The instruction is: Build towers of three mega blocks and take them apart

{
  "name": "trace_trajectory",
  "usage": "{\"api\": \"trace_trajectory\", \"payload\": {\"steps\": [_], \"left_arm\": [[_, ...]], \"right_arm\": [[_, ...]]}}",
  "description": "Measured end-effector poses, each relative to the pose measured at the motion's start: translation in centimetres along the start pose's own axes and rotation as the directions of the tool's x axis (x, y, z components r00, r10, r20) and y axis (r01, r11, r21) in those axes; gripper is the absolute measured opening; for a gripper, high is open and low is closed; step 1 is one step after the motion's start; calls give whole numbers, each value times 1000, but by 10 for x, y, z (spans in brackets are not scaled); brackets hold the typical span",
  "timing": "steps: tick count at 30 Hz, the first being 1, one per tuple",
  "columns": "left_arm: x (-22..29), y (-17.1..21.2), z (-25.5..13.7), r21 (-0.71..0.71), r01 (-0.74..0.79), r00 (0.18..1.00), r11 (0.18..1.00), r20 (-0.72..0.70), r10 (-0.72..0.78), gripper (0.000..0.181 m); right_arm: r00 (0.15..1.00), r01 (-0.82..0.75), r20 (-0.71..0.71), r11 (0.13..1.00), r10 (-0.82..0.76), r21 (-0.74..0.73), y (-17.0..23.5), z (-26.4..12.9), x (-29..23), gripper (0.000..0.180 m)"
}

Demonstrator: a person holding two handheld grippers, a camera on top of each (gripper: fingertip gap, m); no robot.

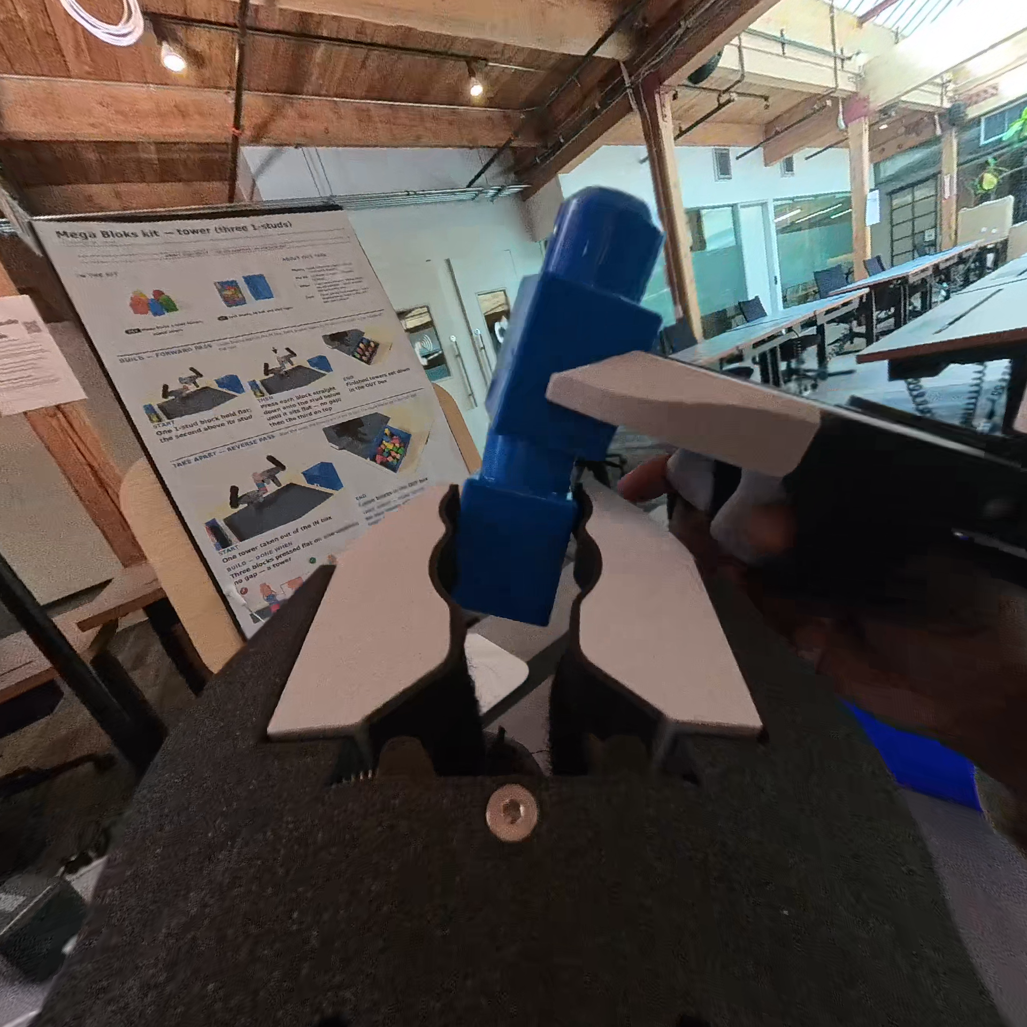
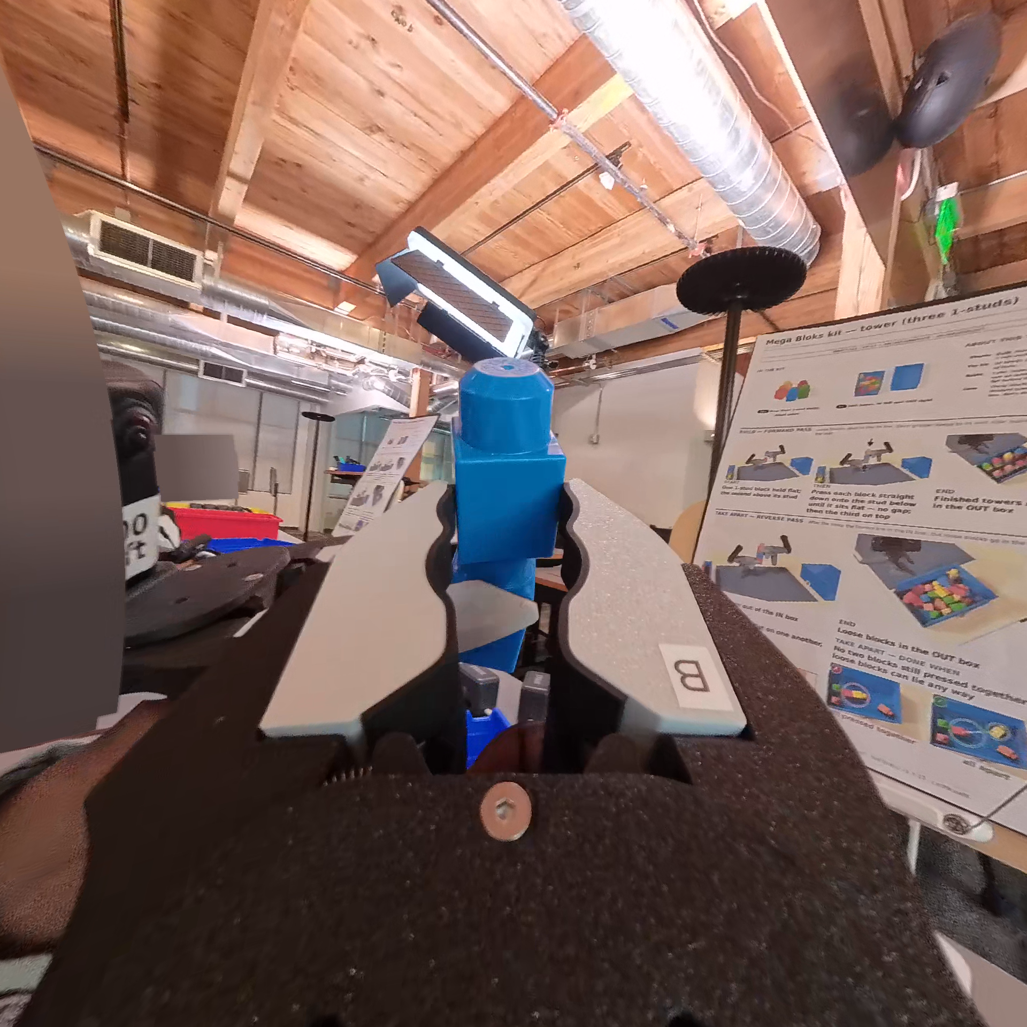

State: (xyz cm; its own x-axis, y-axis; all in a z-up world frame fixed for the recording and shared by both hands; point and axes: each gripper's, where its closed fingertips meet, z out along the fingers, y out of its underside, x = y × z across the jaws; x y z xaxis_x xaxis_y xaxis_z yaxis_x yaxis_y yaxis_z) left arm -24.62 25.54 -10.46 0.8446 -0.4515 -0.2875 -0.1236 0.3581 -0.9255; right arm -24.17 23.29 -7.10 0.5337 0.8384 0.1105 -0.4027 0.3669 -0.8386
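— Holding anything, those two hand-held grippers?

— Yes. The left hand-held gripper (image 1: 514, 550) is squeezing the bottom blue block (image 1: 508, 561) of a blue tower (image 1: 561, 389). Its two grey fingers (image 1: 378, 622) are pressing on both sides of that block.

— And the other one?

— The right hand-held gripper (image 2: 505, 528) is squeezing a blue block higher up (image 2: 505, 511) on the same tower (image 2: 503, 500). In the left wrist view, one of its grey fingers (image 1: 683, 411) is lying across the middle of the tower.

— Is the tower standing on a surface?

— No, it is hanging up in the air between the two hand-held grippers. It is leaning a bit to the right in the left wrist view. I am counting two square blocks and a round stud on top there; the rest is hiding behind the fingers.

— What is sitting behind it?

— A white instruction poster (image 1: 239, 400) is leaning just behind the tower. In the right wrist view the same poster (image 2: 889, 556) is standing to the right.

— And farther back?

— A bright panel lamp (image 2: 467, 300) is shining above the tower. A red bin (image 2: 228, 522) is sitting far off on the left. Long desks (image 1: 867, 311) are stretching away at the back, under a wooden ceiling (image 2: 344, 111).
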Motion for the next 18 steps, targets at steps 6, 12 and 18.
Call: {"api": "trace_trajectory", "payload": {"steps": [6, 12, 18], "left_arm": [[-1, -5, -1, 20, -114, 991, 993, 73, 112, 38], [0, -14, -5, 75, -224, 967, 972, 143, 212, 36], [2, -14, -5, 119, -210, 971, 970, 140, 194, 35]], "right_arm": [[1000, 2, -15, 998, -3, -58, 6, 2, -2, 34], [996, -83, 11, 993, 84, -87, 3, 2, -5, 34], [980, -188, 40, 972, 195, -138, 7, 1, -2, 35]]}}
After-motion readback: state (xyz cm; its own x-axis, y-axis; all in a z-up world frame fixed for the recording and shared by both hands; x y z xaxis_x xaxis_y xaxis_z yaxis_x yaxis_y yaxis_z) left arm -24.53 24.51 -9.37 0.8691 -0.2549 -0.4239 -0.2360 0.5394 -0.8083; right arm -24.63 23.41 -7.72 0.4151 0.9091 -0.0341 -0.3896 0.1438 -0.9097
